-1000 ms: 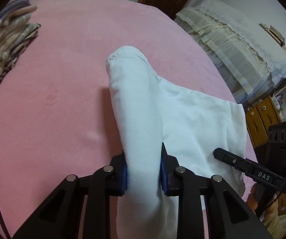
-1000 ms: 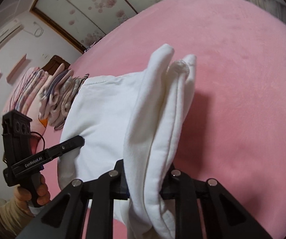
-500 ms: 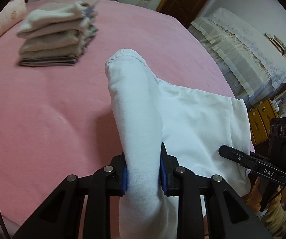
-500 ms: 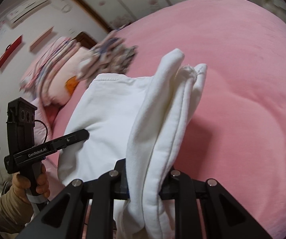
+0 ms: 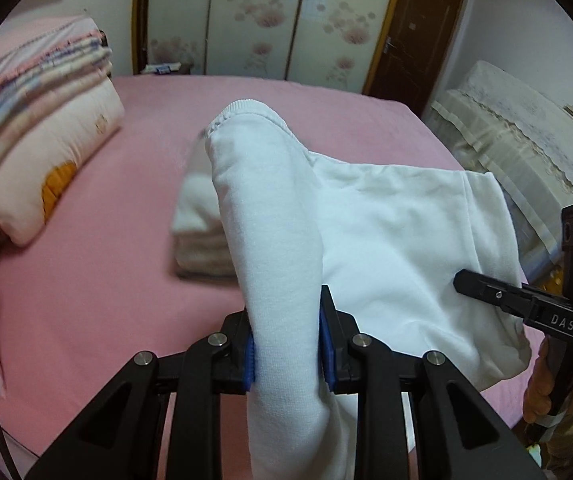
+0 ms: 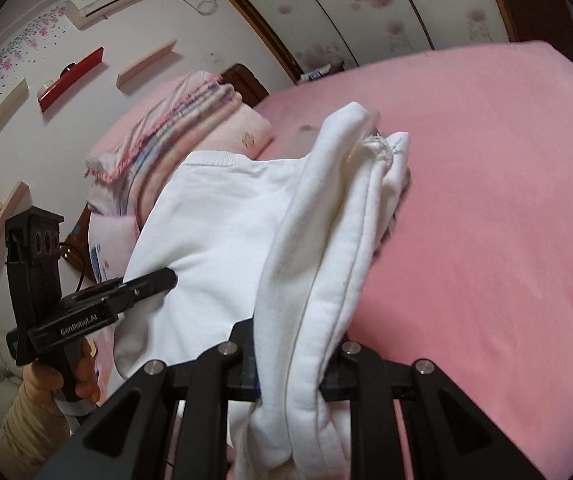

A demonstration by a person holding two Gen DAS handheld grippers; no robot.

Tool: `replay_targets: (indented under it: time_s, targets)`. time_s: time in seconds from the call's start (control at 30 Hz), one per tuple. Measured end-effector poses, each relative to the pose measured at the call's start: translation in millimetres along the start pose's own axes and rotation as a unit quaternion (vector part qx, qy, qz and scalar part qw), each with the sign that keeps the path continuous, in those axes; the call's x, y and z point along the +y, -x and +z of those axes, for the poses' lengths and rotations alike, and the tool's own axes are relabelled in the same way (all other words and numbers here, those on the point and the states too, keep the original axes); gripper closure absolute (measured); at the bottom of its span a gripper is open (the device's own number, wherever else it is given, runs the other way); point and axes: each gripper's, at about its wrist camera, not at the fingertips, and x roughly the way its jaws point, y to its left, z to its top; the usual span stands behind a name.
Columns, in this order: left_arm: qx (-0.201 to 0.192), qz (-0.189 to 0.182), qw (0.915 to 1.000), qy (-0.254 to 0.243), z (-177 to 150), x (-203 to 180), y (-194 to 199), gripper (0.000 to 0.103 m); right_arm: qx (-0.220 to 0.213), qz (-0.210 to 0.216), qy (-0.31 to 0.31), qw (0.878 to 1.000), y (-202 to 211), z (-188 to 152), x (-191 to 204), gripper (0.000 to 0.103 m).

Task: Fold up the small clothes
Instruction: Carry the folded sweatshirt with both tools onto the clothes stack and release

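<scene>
While both grippers clamp it, the white garment hangs stretched above the pink bed, its long axis running from the left gripper to the right gripper.

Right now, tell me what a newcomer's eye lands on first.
A white garment hangs stretched between both grippers above the pink bed, the left gripper and right gripper each clamped on a bunched end. Behind it a stack of folded clothes sits on the bed, with pillows left.
</scene>
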Motion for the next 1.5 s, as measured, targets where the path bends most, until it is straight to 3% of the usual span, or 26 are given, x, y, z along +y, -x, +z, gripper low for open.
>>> replay_targets:
  time_s: [0.3, 0.43, 0.57, 0.7, 0.97, 1.03, 1.2, 1.5]
  targets:
    - [-0.042, 0.051, 0.9974, 0.029, 137, 49, -46, 0.079, -0.052, -0.046, 0.024, 0.997, -76, 136, 34, 0.085]
    - [-0.041, 0.068, 0.9959, 0.045, 187, 66, -93, 0.079, -0.058, -0.055, 0.003, 0.997, -115, 169, 25, 0.085]
    - [-0.036, 0.073, 0.9947, 0.063, 207, 79, -138, 0.079, -0.056, -0.056, -0.026, 0.996, -158, 187, 10, 0.085]
    - [-0.035, 0.072, 0.9939, 0.075, 208, 91, -178, 0.079, -0.047, -0.059, -0.050, 0.996, -191, 191, -14, 0.085]
    - [0.012, 0.087, 0.9920, 0.091, 184, 112, -272, 0.077, -0.006, -0.077, -0.082, 0.994, -253, 175, -63, 0.085]
    - [-0.002, 0.108, 0.9907, 0.083, 176, 115, -284, 0.069, -0.003, -0.088, -0.085, 0.992, -264, 168, -74, 0.085]
    - [-0.036, 0.143, 0.9854, 0.085, 166, 125, -293, 0.032, -0.016, -0.083, -0.072, 0.994, -268, 157, -93, 0.081]
    - [-0.071, 0.187, 0.9756, 0.092, 149, 130, -291, 0.008, -0.045, -0.126, 0.026, 0.991, -261, 141, -75, 0.067]
